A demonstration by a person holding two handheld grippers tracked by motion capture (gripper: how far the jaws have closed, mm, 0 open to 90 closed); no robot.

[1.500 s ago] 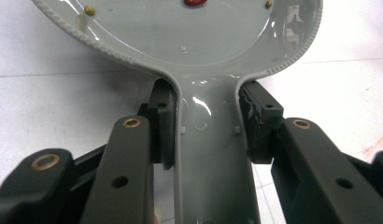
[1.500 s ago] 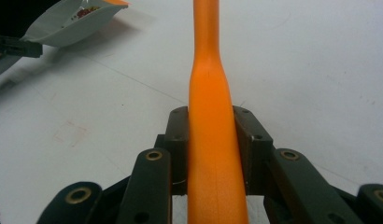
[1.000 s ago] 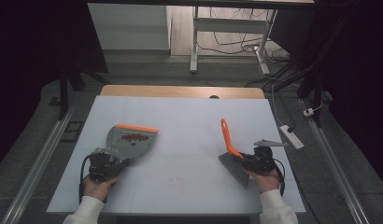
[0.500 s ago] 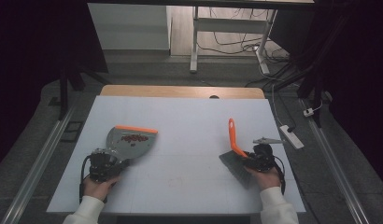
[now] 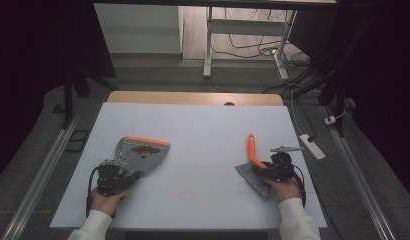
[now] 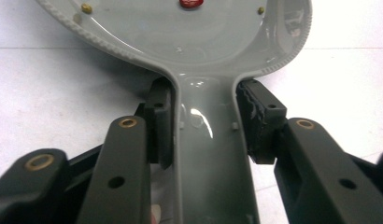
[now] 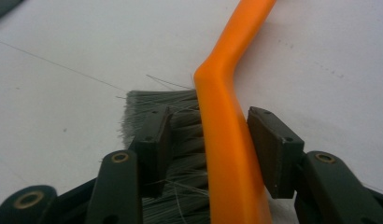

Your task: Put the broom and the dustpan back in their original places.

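A grey dustpan [image 5: 143, 152] with an orange lip lies on the white table [image 5: 203, 125] at the left, with small red bits in its tray. My left gripper [image 5: 124, 176] is shut on its handle. In the left gripper view the pads press both sides of the dustpan's [image 6: 180, 37] grey handle, held by the left gripper [image 6: 203, 121]. At the right, a brush [image 5: 251, 147] with an orange handle and grey bristles rests on the table. My right gripper [image 5: 262, 172] is shut on its head. In the right gripper view the brush [image 7: 222, 107] sits between the right gripper's [image 7: 208, 135] pads.
A wooden strip [image 5: 193, 97] runs along the table's far edge. A white power strip [image 5: 311, 146] lies on the floor at the right. Desk legs and cables [image 5: 243, 45] stand beyond the table. Metal rails [image 5: 43, 170] flank it on the floor.
The brush's orange handle has swung to the right and slightly lower with my right gripper. The dustpan and left gripper have stayed put.
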